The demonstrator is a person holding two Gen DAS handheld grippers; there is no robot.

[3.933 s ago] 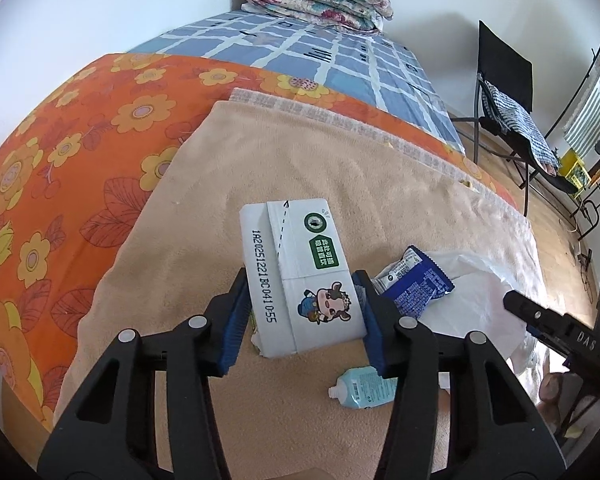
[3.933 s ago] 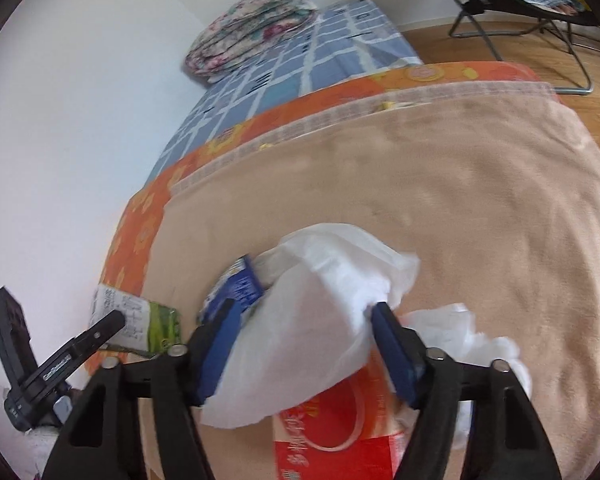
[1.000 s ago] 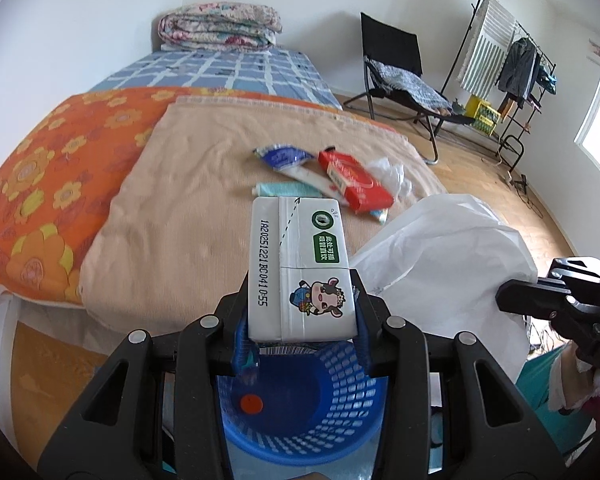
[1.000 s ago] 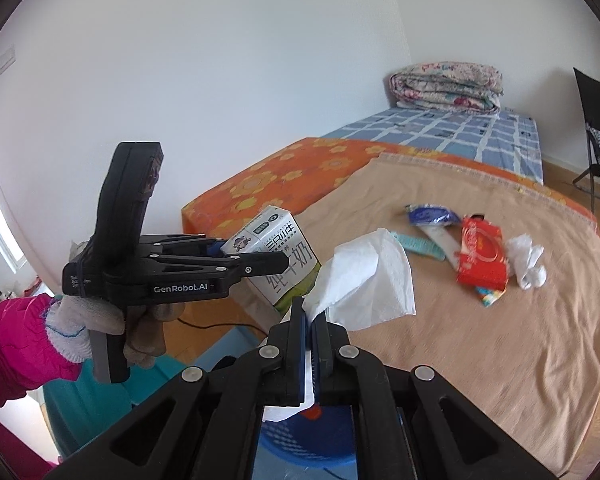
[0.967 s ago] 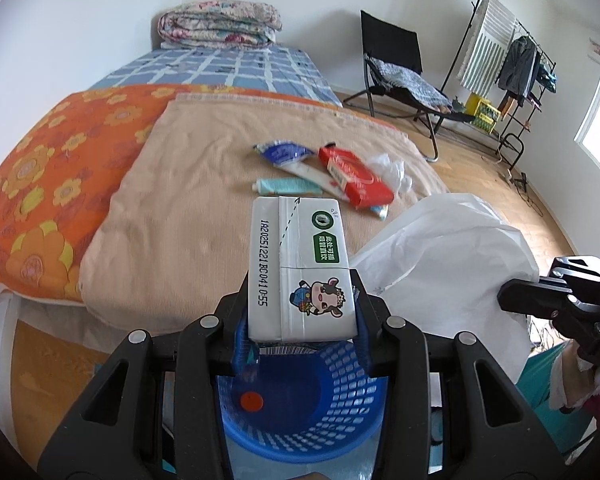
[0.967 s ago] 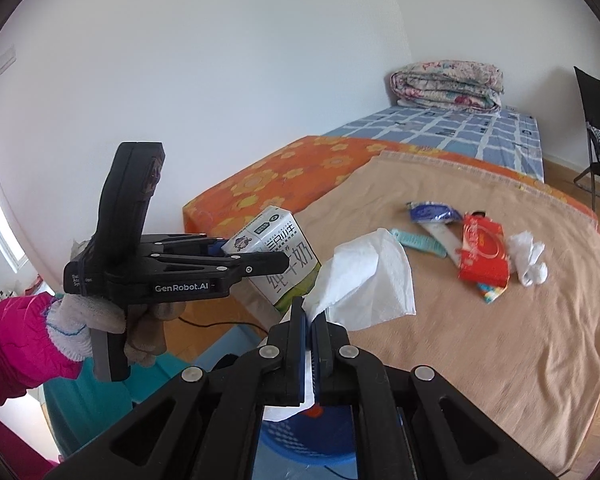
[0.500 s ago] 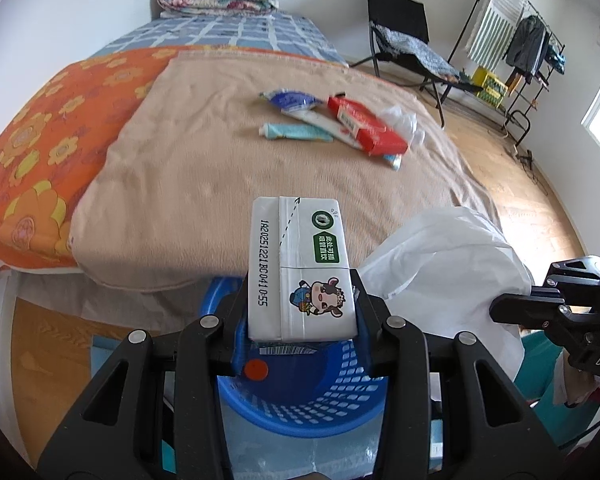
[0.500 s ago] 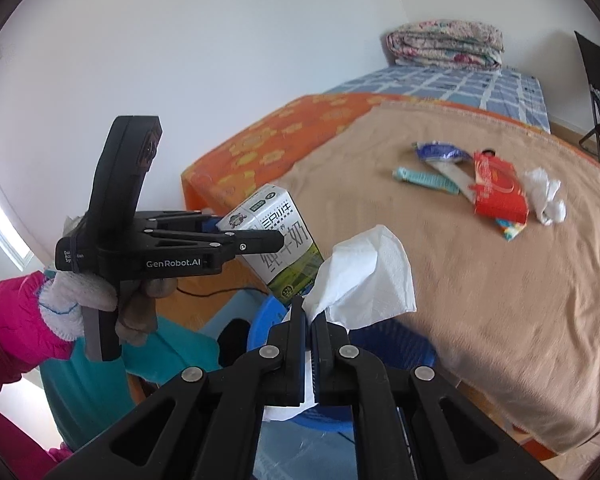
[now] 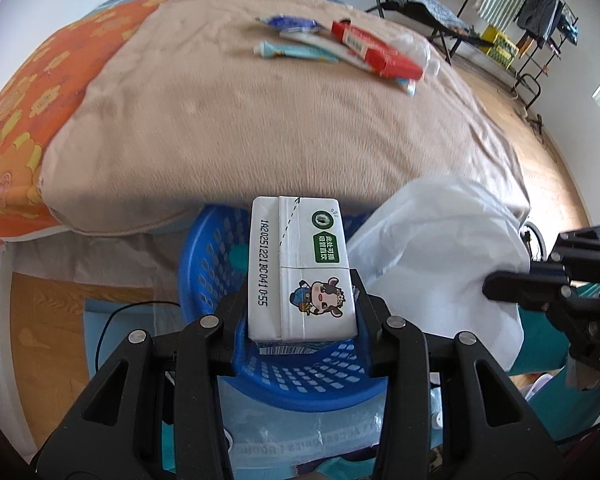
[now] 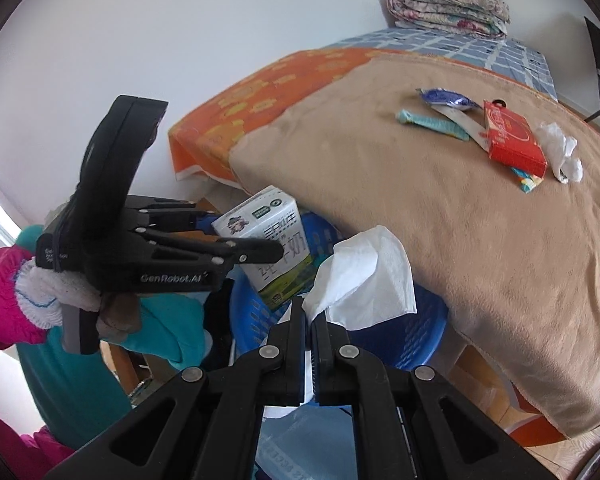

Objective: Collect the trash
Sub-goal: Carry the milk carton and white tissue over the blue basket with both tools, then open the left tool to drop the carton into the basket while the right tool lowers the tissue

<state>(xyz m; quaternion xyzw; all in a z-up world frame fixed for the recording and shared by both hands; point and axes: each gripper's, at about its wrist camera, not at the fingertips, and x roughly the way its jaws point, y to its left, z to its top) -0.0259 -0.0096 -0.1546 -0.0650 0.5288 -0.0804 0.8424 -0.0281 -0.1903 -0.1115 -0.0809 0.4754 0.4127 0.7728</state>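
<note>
Left gripper clamps the stiff, light milk carton across its flat sides; right gripper pinches limp tissue over the basket below.

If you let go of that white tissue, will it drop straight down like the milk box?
Probably not. The white tissue looks thin and floppy: it fans out crumpled above the right hand-held gripper, which pinches only its edge. It likely weighs almost nothing, so it may flutter and miss the blue basket. The milk box keeps square, stiff sides and would likely fall straighter.
</note>
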